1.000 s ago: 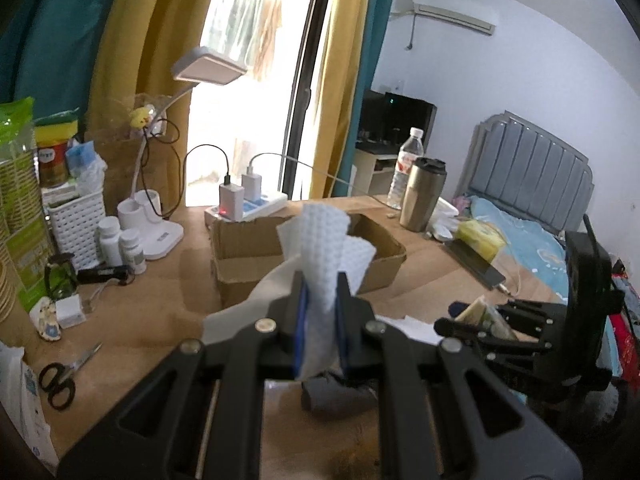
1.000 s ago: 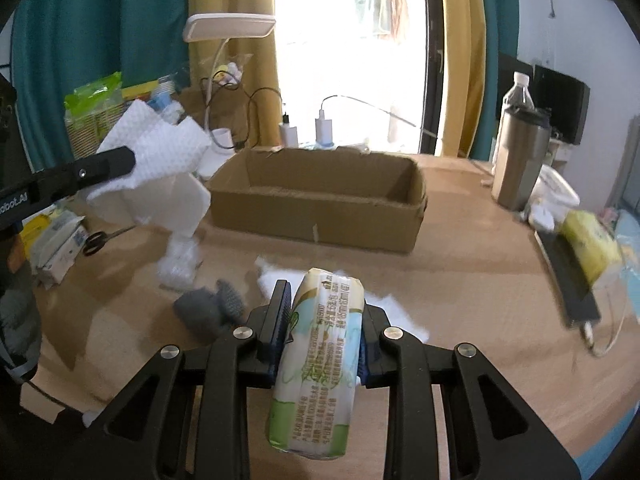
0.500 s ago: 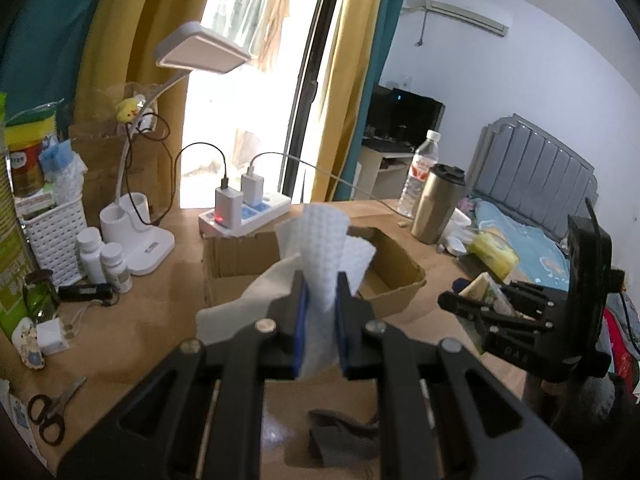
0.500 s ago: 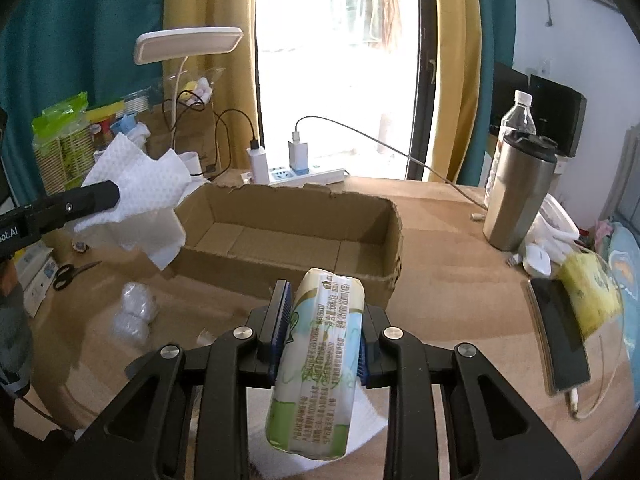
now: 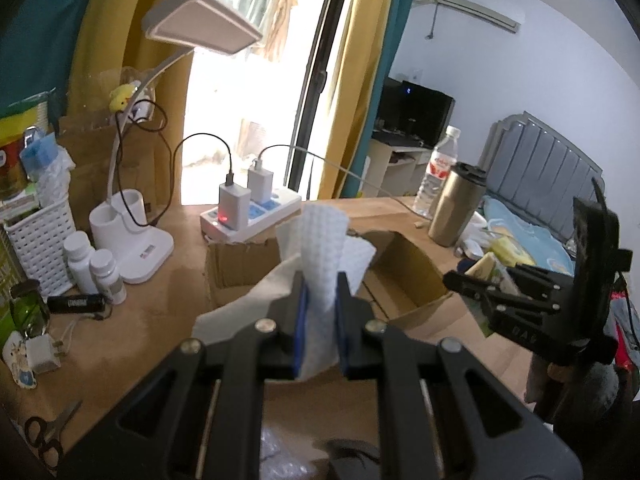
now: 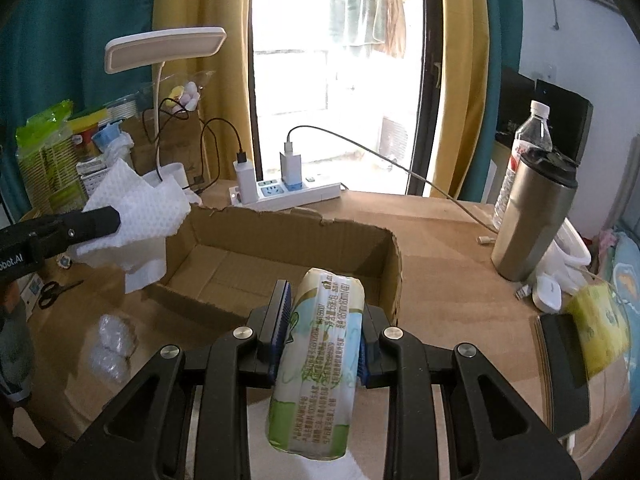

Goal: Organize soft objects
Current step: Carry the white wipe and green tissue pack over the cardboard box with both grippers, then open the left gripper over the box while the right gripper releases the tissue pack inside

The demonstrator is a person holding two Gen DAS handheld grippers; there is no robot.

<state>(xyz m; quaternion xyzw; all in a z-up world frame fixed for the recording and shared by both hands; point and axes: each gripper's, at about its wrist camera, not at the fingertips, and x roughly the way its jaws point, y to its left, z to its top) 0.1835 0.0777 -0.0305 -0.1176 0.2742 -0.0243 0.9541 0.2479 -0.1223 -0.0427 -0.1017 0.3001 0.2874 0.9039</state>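
Risk: cloth (image 5: 320, 256) pinched by left gripper (image 5: 320, 300) may drape outside box (image 6: 280, 256); right gripper (image 6: 322, 332) clamps tissue pack (image 6: 320, 360) short of it.

Home bedroom: grey padded headboard (image 5: 548, 168), wall-mounted white air conditioner (image 5: 468, 10), yellow curtains (image 6: 192, 60), cluttered wooden desk (image 6: 448, 272).

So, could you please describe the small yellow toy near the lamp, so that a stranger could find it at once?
Start at the white desk lamp standing at the left of the wooden table. Follow its thin curved neck downward. The little yellow chick-shaped figure sits on that neck, just above the black cables; it is the only bright yellow, rounded thing there.
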